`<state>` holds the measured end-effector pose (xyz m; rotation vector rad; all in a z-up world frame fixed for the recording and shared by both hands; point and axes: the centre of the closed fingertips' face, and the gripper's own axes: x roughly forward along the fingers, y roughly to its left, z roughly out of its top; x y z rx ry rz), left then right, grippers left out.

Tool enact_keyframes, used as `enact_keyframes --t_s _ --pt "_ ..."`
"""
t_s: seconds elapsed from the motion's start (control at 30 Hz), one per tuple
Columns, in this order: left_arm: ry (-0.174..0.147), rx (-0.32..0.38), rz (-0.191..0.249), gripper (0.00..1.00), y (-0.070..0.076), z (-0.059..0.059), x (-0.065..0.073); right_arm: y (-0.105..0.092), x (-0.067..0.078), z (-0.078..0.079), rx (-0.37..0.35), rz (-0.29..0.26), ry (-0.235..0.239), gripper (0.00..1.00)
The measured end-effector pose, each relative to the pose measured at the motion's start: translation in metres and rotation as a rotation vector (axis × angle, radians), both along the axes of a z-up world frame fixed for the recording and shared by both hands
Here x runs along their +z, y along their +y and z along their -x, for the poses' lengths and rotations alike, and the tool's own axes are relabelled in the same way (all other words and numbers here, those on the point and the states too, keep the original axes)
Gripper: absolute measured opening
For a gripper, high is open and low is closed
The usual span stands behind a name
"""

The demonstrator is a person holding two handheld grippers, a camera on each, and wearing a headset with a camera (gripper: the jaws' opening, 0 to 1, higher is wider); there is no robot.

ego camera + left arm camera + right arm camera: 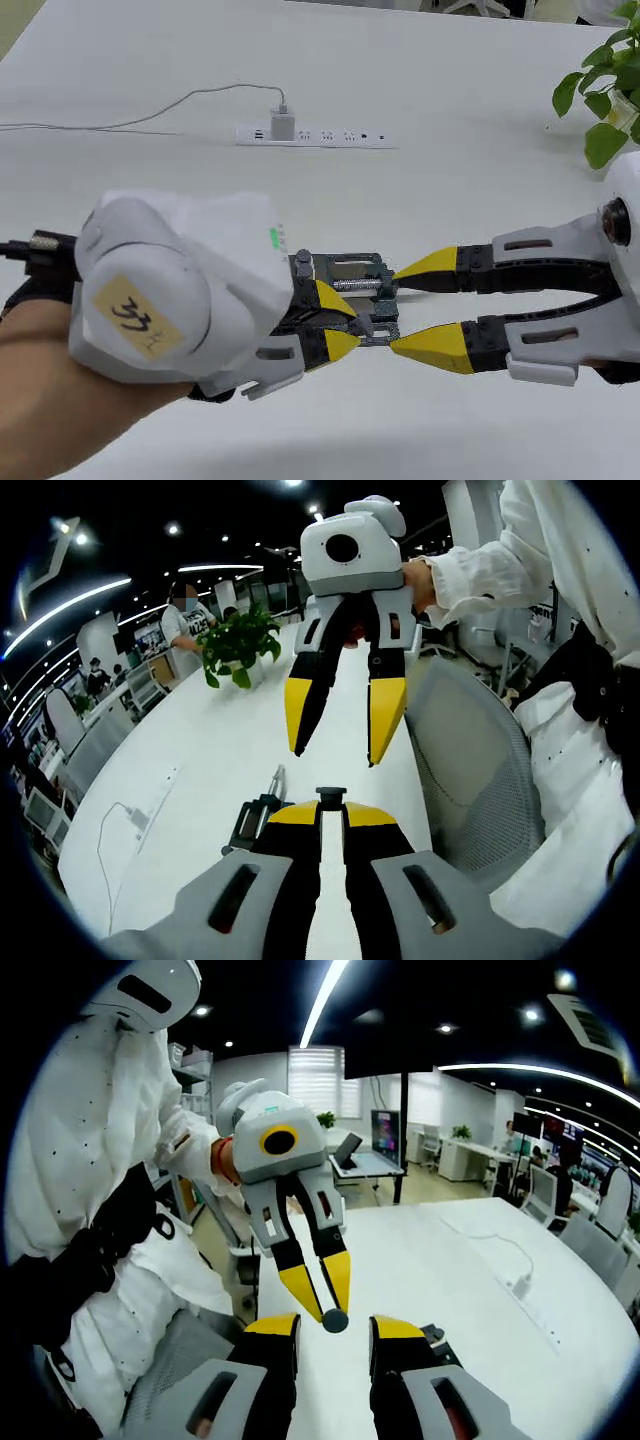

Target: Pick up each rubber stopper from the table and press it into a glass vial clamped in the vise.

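Yellow-tipped jaws of the left hand-held gripper were nearly closed, pinching a dark rubber stopper at their very tips. The right hand-held gripper stood wide and held nothing. The right gripper view showed the stopper's round end, just ahead of its own spread jaws. The head view showed the vise on the white counter, between both sets of tips.
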<state>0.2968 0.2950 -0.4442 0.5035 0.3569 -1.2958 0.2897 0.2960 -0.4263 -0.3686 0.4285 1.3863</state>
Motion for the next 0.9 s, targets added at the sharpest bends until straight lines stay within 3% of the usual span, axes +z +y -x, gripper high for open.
enact_keyframes --t_s 0.13,0.5,0.9 --pt "-0.018 -0.004 0.003 0.04 0.0 0.0 0.006 0.002 -0.001 0.002 0.013 0.005 0.003 0.21" --pt "-0.029 -0.024 0.014 0.03 -0.003 0.005 0.011 0.005 0.0 0.004 0.035 -0.001 0.008 0.11" --pt "-0.049 -0.046 0.019 0.03 -0.004 0.009 0.017 0.005 0.003 0.006 0.046 -0.015 0.021 0.08"
